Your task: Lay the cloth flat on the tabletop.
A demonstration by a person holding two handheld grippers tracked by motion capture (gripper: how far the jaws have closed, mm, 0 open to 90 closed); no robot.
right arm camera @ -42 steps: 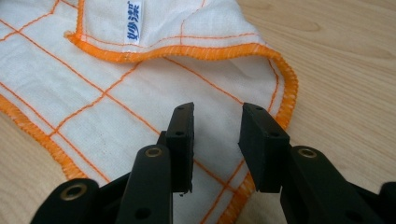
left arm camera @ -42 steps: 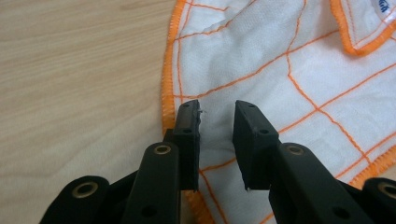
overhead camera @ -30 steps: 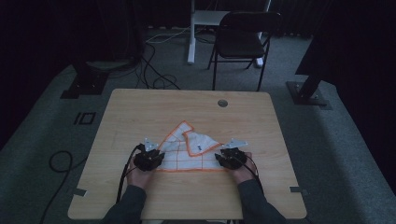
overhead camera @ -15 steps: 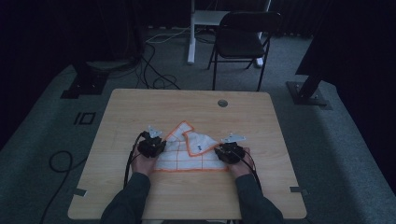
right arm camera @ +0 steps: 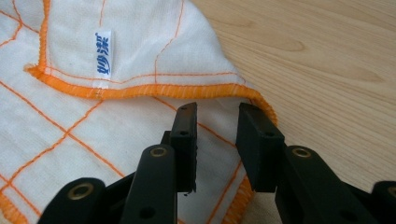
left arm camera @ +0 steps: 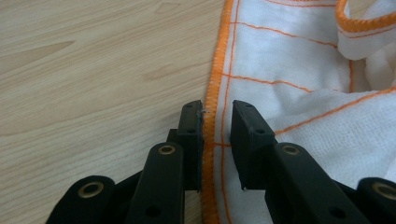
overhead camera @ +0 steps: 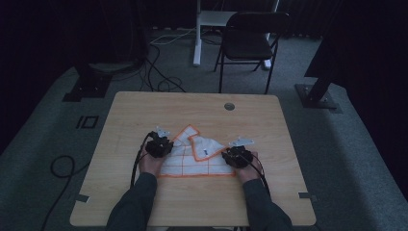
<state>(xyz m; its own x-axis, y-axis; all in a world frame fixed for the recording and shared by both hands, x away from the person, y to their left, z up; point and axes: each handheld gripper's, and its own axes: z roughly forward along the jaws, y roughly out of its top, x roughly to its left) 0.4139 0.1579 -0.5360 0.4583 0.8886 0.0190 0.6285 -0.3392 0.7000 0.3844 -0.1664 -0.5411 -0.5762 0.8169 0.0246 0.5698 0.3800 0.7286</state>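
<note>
Wooden table (overhead camera: 144, 110), dim room; a white cloth (overhead camera: 192, 161) with orange grid lines and orange hem lies partly folded between the two claws, near the person's edge. Left gripper (overhead camera: 159, 144) sits at the cloth's left edge, held in the left hand (overhead camera: 150, 163); right gripper (overhead camera: 236, 155) at the cloth's right side, held in the right hand (overhead camera: 246, 171). Left gripper view: left gripper (left arm camera: 217, 121) has its jaws parted a little, the orange hem (left arm camera: 212, 88) running straight up between them; bare wood lies to the left of the claw, white cloth (left arm camera: 289, 74) to the right and ahead of it, with a folded-over flap at upper right. No bite on the fabric is visible. Right gripper view: right gripper (right arm camera: 215, 123) also has its jaws apart, standing over the cloth (right arm camera: 93, 140) just short of a folded hem (right arm camera: 154, 89) that crosses ahead of the tips. A small white label (right arm camera: 103, 58) with blue print lies ahead and to the left of the claw; bare wood to its right. Beyond the table, a dark folding chair (overhead camera: 250, 41) and floor cables (overhead camera: 163, 82).
</note>
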